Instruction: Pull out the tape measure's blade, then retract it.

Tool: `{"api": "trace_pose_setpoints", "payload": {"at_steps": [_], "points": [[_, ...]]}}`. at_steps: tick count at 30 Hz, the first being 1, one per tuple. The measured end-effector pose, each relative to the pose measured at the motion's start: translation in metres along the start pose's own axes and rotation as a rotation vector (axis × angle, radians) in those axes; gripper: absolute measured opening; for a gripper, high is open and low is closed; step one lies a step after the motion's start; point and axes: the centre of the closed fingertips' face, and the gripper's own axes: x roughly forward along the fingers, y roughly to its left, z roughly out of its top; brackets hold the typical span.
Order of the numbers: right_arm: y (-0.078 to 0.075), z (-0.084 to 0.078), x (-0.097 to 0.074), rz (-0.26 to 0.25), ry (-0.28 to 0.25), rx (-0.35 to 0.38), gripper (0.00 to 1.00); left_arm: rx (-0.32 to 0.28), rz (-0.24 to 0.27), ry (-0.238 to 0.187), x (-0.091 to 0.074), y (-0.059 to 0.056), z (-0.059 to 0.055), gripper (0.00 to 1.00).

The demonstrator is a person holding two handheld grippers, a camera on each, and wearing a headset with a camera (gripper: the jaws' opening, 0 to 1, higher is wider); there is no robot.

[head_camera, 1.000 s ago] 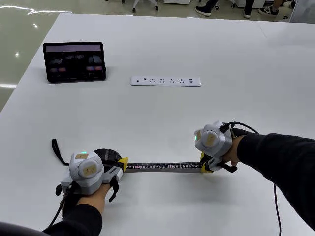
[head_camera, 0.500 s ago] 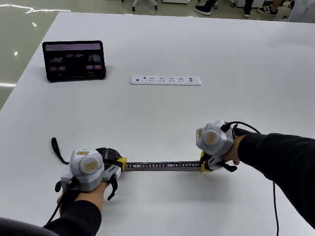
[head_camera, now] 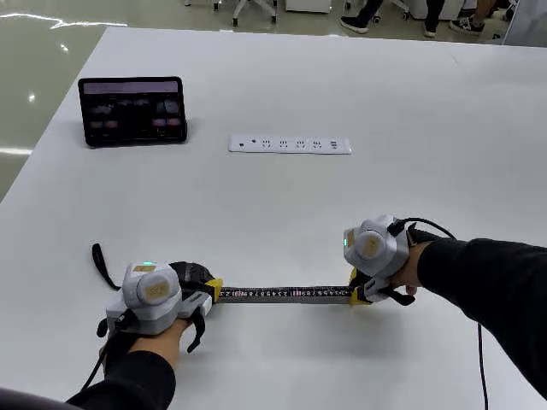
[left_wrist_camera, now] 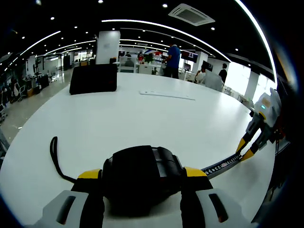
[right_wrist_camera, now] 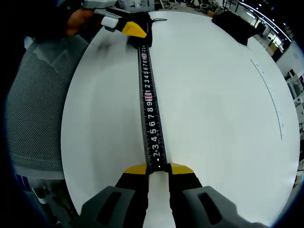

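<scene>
The left gripper [left_wrist_camera: 142, 173] is clamping the case [head_camera: 190, 275] at the table's [head_camera: 342, 196] near left, and the right gripper [right_wrist_camera: 159, 168] is pinching the blade's [right_wrist_camera: 148, 104] tip, stretched flat between them. The pull-out is looking about done; retracting is waiting.

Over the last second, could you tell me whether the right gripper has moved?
No. The right gripper stays below the power strip's right end, as before; the slight shift is the camera's.
</scene>
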Motion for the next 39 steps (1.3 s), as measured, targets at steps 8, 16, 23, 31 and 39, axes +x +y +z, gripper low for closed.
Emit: {"api": "trace_pose_setpoints", "payload": {"at_steps": [8, 16, 23, 31, 39], "points": [[0.0, 0.003, 0.001, -0.004, -0.002, 0.004, 0.11, 0.0, -0.006, 0.007, -0.001, -0.002, -0.001, 0.61], [0.001, 0.006, 0.001, -0.002, -0.001, -0.003, 0.11, -0.002, -0.008, 0.009, -0.002, -0.002, 0.0, 0.61], [0.002, 0.01, 0.002, -0.004, -0.008, -0.006, 0.11, -0.003, -0.01, 0.009, -0.003, -0.002, 0.0, 0.61], [0.002, 0.014, 0.004, -0.003, -0.009, -0.009, 0.11, -0.004, -0.011, 0.01, -0.003, -0.002, 0.001, 0.61], [0.002, 0.017, 0.005, -0.005, -0.013, -0.005, 0.11, -0.007, -0.011, 0.01, -0.003, -0.002, 0.0, 0.61]]}}
